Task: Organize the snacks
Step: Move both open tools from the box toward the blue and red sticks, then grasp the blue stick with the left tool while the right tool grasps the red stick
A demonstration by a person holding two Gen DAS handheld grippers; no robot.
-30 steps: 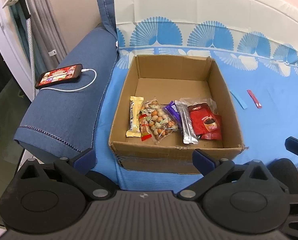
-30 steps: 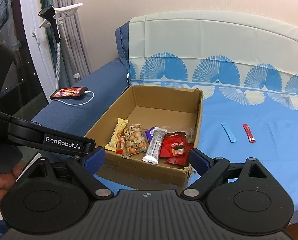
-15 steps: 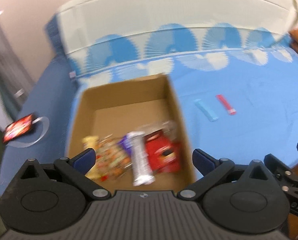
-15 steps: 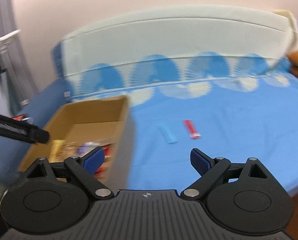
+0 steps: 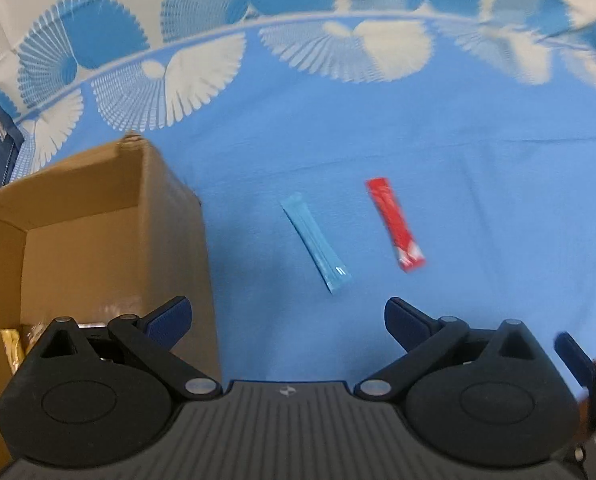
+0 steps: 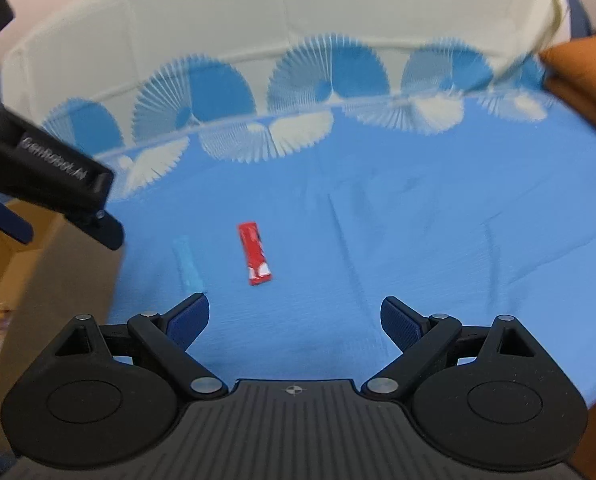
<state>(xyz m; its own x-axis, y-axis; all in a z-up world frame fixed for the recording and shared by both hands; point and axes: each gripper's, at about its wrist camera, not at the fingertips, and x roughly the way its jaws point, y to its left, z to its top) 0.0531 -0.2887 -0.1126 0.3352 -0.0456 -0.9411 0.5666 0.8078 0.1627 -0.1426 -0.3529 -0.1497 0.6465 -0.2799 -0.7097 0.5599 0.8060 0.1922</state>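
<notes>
A light blue stick packet and a red stick packet lie side by side on the blue bedsheet, right of a cardboard box holding snacks. My left gripper is open above the sheet, just short of the blue packet. My right gripper is open too, with the red packet and the blue packet ahead of it to the left. The left gripper's body shows at the left of the right wrist view.
The box's right wall stands just left of the two packets. A yellow wrapper peeks out inside the box. An orange-brown cushion lies at the far right. The padded headboard runs behind the sheet.
Both grippers have swung right, away from the box, and closer to the sheet. The two stick packets now sit ahead of them. Both stayed open.
</notes>
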